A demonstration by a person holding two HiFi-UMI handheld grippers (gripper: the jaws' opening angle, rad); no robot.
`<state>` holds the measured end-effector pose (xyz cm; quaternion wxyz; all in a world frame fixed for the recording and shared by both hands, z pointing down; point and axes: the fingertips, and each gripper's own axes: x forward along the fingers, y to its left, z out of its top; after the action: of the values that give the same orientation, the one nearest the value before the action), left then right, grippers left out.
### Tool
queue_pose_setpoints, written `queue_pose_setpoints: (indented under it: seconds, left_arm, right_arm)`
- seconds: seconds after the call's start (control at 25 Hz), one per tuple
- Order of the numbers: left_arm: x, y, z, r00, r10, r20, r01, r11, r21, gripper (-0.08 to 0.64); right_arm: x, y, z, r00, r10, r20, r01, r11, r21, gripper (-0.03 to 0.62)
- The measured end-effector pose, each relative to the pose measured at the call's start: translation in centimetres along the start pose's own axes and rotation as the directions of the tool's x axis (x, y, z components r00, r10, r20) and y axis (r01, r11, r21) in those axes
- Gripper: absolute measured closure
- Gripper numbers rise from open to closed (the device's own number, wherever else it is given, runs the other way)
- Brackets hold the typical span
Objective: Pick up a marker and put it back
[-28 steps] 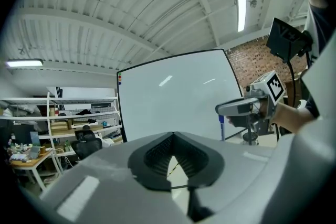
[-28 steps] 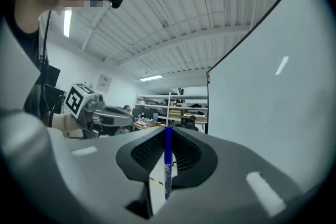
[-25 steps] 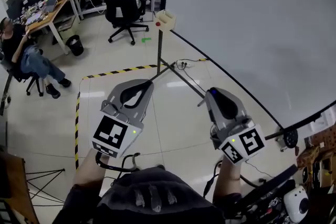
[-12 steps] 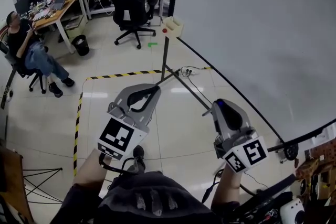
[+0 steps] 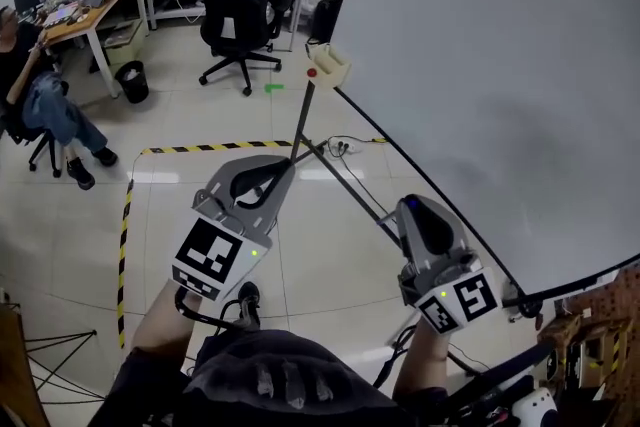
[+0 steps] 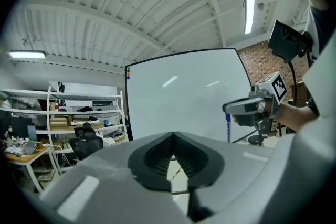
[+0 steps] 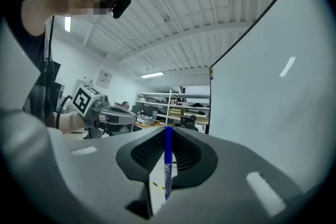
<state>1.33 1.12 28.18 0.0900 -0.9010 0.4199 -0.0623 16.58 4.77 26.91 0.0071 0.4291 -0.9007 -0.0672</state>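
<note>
My right gripper [image 7: 168,132] is shut on a blue marker [image 7: 168,162], which stands upright between its pads. In the head view that gripper [image 5: 407,208] is held level at lower right, close to the big whiteboard [image 5: 480,85]. My left gripper [image 5: 262,177] is level at centre left, and its jaws [image 6: 173,135] meet at the tips with nothing between them. From the left gripper view the right gripper [image 6: 251,107] shows with the marker [image 6: 228,128] hanging below it. A pale marker tray [image 5: 328,65] with a red piece sits atop the stand post, well ahead of both grippers.
The whiteboard's dark stand legs [image 5: 345,187] cross the floor under the grippers. Yellow-black tape [image 5: 200,147] marks the floor. A power strip [image 5: 342,147] lies by the stand. Office chair [image 5: 235,5], bin [image 5: 130,80], desks and seated people are at the back left.
Both grippers and the head camera have travelled across the floor alongside the whiteboard, so the tray and post look a little nearer. The marker stays clamped in the right gripper.
</note>
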Motion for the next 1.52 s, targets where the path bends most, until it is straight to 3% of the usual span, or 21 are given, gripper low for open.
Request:
queue_pose_setpoints:
  seconds: [0.48,0.76,0.96,1.08,1.32,1.52]
  left_arm:
    - [3.6,13.6,-2.1,0.999,-0.013,0.031,0.014,1.000,-0.020,0.554]
    - [7.5,17.3,-3.5,0.999,-0.040,0.014,0.040,0.999,-0.017,0.554]
    - [12.2,19.7,-5.0,0.999,-0.033,-0.004,0.033,0.999,-0.033,0.554]
    - [15.5,21.9,-6.0,0.998,-0.037,-0.044,0.037,0.999,0.003,0.554]
    - [24.0,27.7,-5.3,0.998,0.045,-0.035,-0.045,0.999,-0.009,0.554]
    - [28.6,31.1,-4.6,0.995,0.099,-0.023,-0.099,0.995,0.006,0.554]
  right_arm:
    - [14.1,-1.6,0.9,0.998,-0.043,-0.035,0.039,0.992,-0.116,0.554]
    - [19.3,-4.3,-0.2,0.998,-0.040,-0.050,0.035,0.994,-0.105,0.554]
    - [23.3,-8.5,-1.9,0.998,-0.044,-0.042,0.040,0.996,-0.078,0.554]
    - [26.7,-11.6,-3.1,0.999,-0.034,-0.038,0.032,0.998,-0.047,0.554]
    - [34.3,-18.2,-4.4,0.999,0.035,-0.026,-0.036,0.999,-0.008,0.554]
    - [39.7,-21.1,-4.5,0.994,0.106,-0.010,-0.106,0.994,0.008,0.554]
